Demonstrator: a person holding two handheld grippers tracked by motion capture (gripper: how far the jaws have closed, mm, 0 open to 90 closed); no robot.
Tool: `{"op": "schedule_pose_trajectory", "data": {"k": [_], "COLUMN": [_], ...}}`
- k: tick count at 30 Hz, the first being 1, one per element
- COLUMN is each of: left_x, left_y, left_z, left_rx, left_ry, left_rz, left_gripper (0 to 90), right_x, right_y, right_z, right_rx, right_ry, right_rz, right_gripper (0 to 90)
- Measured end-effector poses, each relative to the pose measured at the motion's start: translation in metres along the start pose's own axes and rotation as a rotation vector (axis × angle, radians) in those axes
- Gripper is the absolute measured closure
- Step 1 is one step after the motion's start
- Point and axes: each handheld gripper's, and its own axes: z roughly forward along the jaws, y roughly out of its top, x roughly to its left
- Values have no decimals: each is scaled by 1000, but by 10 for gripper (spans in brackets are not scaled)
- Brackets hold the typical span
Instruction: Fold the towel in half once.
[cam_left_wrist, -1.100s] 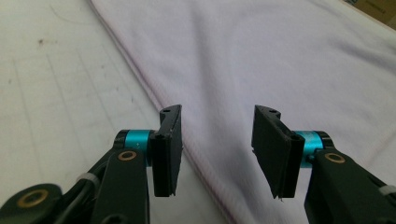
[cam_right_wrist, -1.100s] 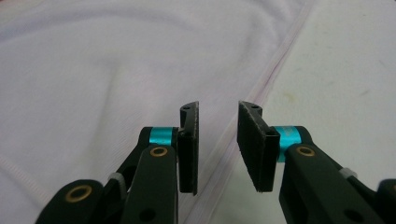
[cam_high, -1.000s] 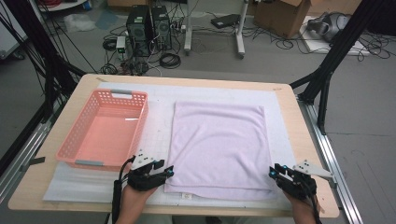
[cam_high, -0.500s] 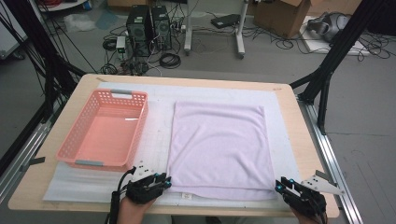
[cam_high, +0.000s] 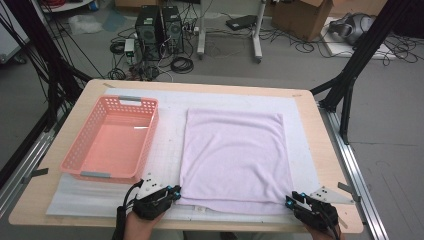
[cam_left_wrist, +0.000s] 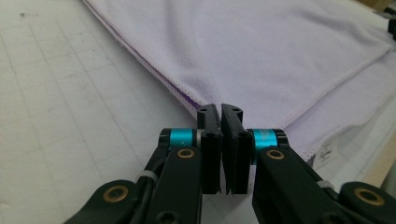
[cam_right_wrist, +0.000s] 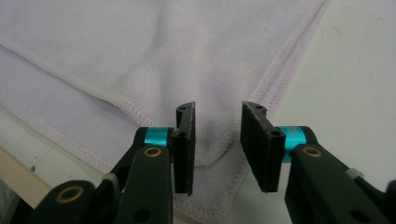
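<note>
We count one towel (cam_high: 235, 155), one basket (cam_high: 114, 140), two grippers. The towel is pale lilac, folded double, flat on the mat (cam_high: 170, 150) beside the basket. Our left gripper (cam_left_wrist: 220, 122) pinches its near-left corner; our right gripper (cam_right_wrist: 217, 126) straddles the near-right corner, jaws apart.

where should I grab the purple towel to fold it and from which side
Take the purple towel by its two near corners, coming in low from the table's near edge. It lies flat, so only corners offer a pinchable lip. The left gripper is shut on one; the right gripper straddles the other, jaws open.
</note>
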Motion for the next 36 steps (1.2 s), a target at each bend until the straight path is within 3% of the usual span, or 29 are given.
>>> {"op": "schedule_pose_trajectory", "data": {"k": [6, 12, 16, 24, 27, 30, 36], "left_x": [1, 5, 6, 1, 2, 4, 3], "left_y": [0, -1, -2, -2, -2, 0, -1], "left_z": [-1, 3, 6, 8, 7, 4, 6], "left_rx": [-14, 5, 25, 10, -19, -56, -49], "left_ry": [-17, -21, -16, -11, -25, -58, -82], "left_rz": [-18, -65, -74, -18, -26, -63, -59], "left_gripper": [856, 729, 711, 857, 859, 844, 828], "right_x": [5, 4, 4, 4, 4, 4, 3], "right_y": [2, 2, 1, 1, 1, 1, 1], "right_z": [4, 4, 4, 5, 5, 5, 5], "right_rx": [6, 8, 7, 7, 6, 5, 4], "right_ry": [-3, 0, 1, 3, 3, 3, 6], "right_rz": [-21, -11, -10, -3, -2, -5, 0], "right_gripper": [604, 604, 604, 604, 604, 604, 602]}}
